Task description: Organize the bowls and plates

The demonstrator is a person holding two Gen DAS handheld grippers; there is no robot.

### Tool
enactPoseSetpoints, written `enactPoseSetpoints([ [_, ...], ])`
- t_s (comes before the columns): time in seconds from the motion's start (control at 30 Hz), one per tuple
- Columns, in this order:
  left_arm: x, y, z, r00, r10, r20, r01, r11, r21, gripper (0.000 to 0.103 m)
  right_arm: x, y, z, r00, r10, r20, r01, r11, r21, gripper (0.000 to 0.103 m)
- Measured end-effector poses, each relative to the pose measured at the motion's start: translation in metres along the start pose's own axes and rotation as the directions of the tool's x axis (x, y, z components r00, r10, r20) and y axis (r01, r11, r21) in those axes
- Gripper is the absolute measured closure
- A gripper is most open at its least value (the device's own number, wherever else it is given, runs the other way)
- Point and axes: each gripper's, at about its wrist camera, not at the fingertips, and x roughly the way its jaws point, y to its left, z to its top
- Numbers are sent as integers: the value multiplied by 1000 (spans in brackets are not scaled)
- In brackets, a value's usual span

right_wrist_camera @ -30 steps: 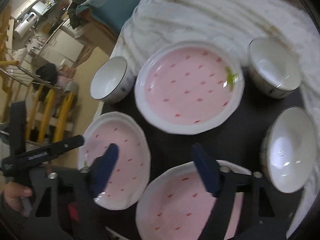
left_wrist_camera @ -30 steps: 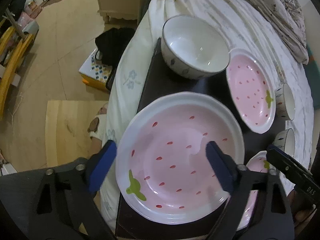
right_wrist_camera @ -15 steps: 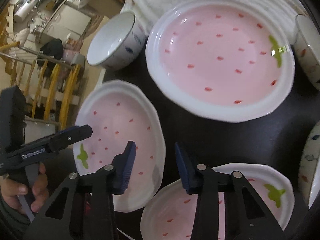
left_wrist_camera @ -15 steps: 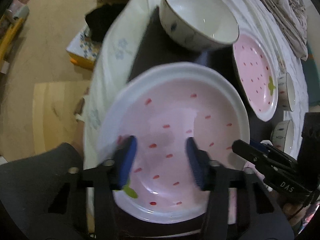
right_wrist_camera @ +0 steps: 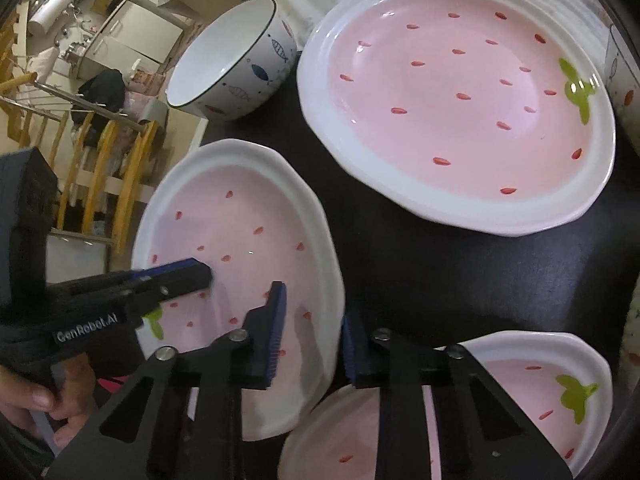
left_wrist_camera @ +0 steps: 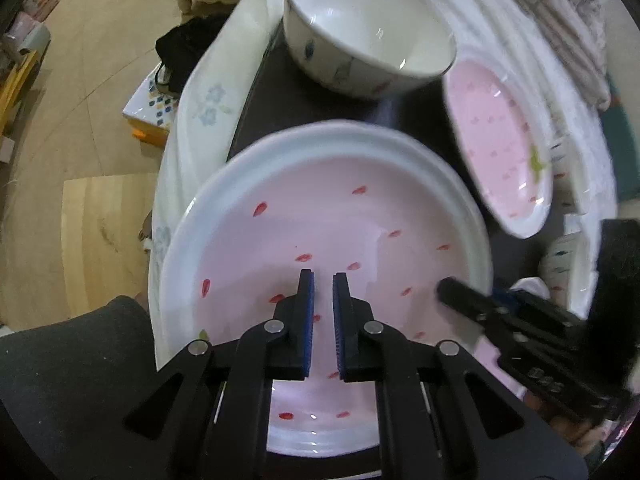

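R gripper (right_wrist_camera: 308,336) closing astride glossy pink plate (right_wrist_camera: 240,264) rim; L gripper (left_wrist_camera: 323,280) together, nothing clamped.

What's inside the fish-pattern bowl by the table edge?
Nothing: the bowl shows a bare white inside in the left wrist view. In the right wrist view its near wall covers the bottom.
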Motion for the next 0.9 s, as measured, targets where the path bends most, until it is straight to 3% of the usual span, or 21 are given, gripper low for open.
enactPoseSetpoints([
  [0.1, -25, 0, 0, 994, 53, 99, -56, 998, 24, 95, -3, -3, -1, 1000, 8, 3, -8, 1000, 4, 81],
  [0.17, -32, 7, 0, 986, 114, 123, -115, 993, 2, 85, -2, 0, -1, 1000, 0, 2, 0, 1000, -5, 81],
  [0.23, -30, 20, 1, 983, 152, 101, -147, 988, -55, 42, -3, -1, 0, 1000, -4, 2, 4, 1000, -4, 82],
  [0.27, -28, 28, 2, 984, 154, 92, -146, 986, -84, 38, -3, -1, 0, 1000, -4, 2, 4, 1000, -5, 82],
  [0.43, -7, 52, -4, 991, 131, 5, -128, 978, -167, 37, -2, -2, 2, 1000, 19, 1, -19, 1000, 16, 82],
  [0.67, 6, 46, -6, 998, 51, -24, -54, 987, -154, 37, -6, -11, 1, 999, 34, 3, -34, 999, 41, 81],
  [0.77, 9, 41, -5, 997, 64, -32, -68, 988, -140, 40, -5, -10, -1, 998, 57, 0, -57, 997, 49, 81],
  [0.9, 14, 43, -5, 994, 97, -59, -105, 984, -141, 53, -3, -9, -2, 997, 72, -1, -71, 996, 55, 81],
])
